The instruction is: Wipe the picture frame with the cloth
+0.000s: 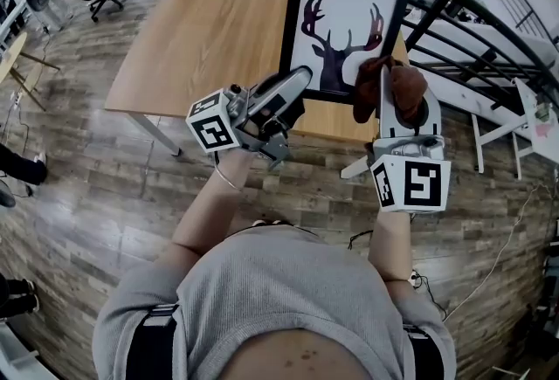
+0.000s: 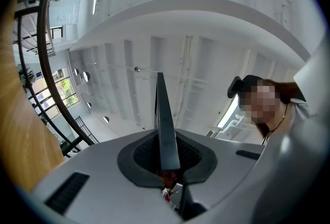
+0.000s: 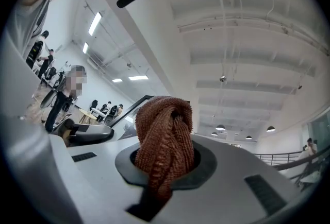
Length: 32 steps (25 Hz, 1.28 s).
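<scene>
Left tongs point(image 1: 295, 88) are clamped on the lower left edge of the picture frame point(image 1: 342, 24), whose thin dark side rises straight up between their jaws in the left gripper view. Right tongs point(image 1: 406, 112) are closed on a bunched rust-brown cloth point(image 1: 397, 81). The frame, showing a deer silhouette, stands upright on the near edge of the wooden counter point(image 1: 201, 38), its long sides running up and away from the person. The cloth sits in front of the frame's lower right corner; whether it touches cannot be told. The right hand is the nearer one for wiping, with the picture's face lying up and to its left
</scene>
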Each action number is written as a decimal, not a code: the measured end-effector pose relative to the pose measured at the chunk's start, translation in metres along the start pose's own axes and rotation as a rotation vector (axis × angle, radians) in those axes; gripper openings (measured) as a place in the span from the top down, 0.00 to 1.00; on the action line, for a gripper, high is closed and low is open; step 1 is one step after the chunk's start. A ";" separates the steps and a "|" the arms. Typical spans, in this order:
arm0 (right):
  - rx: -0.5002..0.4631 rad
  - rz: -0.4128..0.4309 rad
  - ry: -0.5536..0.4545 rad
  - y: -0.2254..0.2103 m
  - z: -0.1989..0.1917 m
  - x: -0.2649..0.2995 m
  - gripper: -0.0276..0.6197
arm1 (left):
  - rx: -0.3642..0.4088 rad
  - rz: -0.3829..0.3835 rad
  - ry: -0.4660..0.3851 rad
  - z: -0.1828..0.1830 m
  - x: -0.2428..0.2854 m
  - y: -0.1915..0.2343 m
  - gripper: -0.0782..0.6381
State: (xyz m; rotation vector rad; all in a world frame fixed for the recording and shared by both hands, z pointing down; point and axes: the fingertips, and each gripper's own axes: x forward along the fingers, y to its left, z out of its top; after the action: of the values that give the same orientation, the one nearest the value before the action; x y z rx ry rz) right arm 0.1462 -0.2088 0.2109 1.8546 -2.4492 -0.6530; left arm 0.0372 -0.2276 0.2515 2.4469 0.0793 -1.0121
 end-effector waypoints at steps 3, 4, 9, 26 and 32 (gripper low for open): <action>0.017 0.017 0.021 0.006 -0.008 -0.007 0.89 | 0.000 0.000 -0.010 0.000 -0.001 0.001 0.85; 0.023 0.022 0.029 0.008 -0.010 -0.009 0.89 | -0.001 0.000 -0.014 0.001 0.000 0.001 0.85; 0.037 0.030 0.066 0.014 -0.022 -0.017 0.89 | 0.004 0.006 -0.013 0.000 -0.001 0.001 0.85; 0.113 0.034 0.150 0.025 -0.055 -0.032 0.89 | -0.039 0.065 -0.027 -0.005 -0.005 0.015 0.85; 0.132 0.053 0.196 0.031 -0.073 -0.034 0.89 | -0.024 0.113 -0.002 -0.009 -0.010 0.024 0.85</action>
State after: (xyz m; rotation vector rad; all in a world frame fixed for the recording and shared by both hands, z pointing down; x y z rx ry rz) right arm 0.1462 -0.1947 0.2957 1.7920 -2.4566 -0.2976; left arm 0.0417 -0.2436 0.2734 2.3993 -0.0464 -0.9588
